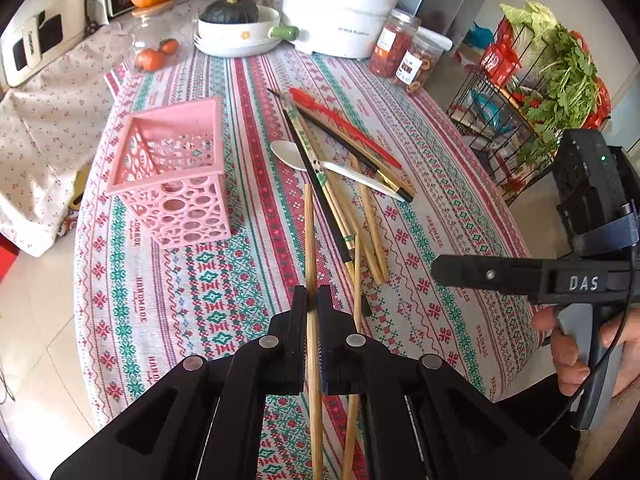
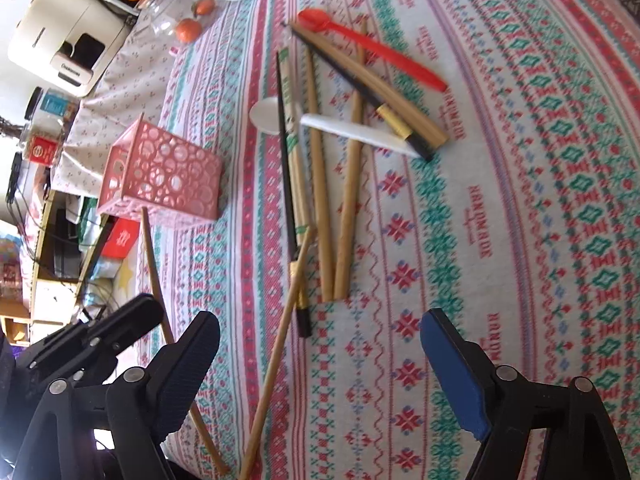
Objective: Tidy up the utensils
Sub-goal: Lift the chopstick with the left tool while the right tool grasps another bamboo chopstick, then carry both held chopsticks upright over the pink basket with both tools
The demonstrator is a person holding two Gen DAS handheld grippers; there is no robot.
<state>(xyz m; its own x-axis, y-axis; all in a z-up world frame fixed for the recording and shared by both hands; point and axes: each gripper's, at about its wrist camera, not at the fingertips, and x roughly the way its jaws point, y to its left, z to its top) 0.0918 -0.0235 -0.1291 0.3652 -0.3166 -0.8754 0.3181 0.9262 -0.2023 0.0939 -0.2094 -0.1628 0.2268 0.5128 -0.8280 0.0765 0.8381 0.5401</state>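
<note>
My left gripper [image 1: 313, 300] is shut on a bamboo chopstick [image 1: 310, 240], held above the patterned tablecloth [image 1: 208, 280]; it also shows in the right wrist view [image 2: 154, 272]. A pink perforated basket [image 1: 176, 172] stands to its upper left, also seen from the right wrist [image 2: 160, 174]. A pile of chopsticks [image 1: 352, 208], a white spoon [image 1: 292, 154] and a red spoon [image 1: 344, 124] lie beyond. My right gripper [image 2: 320, 344] is open above a loose chopstick [image 2: 280, 344], near the pile [image 2: 320, 160]. It shows from the side in the left wrist view [image 1: 440, 270].
A white cooker [image 1: 340, 12], a bowl with a squash [image 1: 236, 28], jars [image 1: 404, 52] and tangerines [image 1: 154, 56] stand at the table's far end. A wire rack with greens [image 1: 552, 92] stands right of the table. The table edge runs along the left.
</note>
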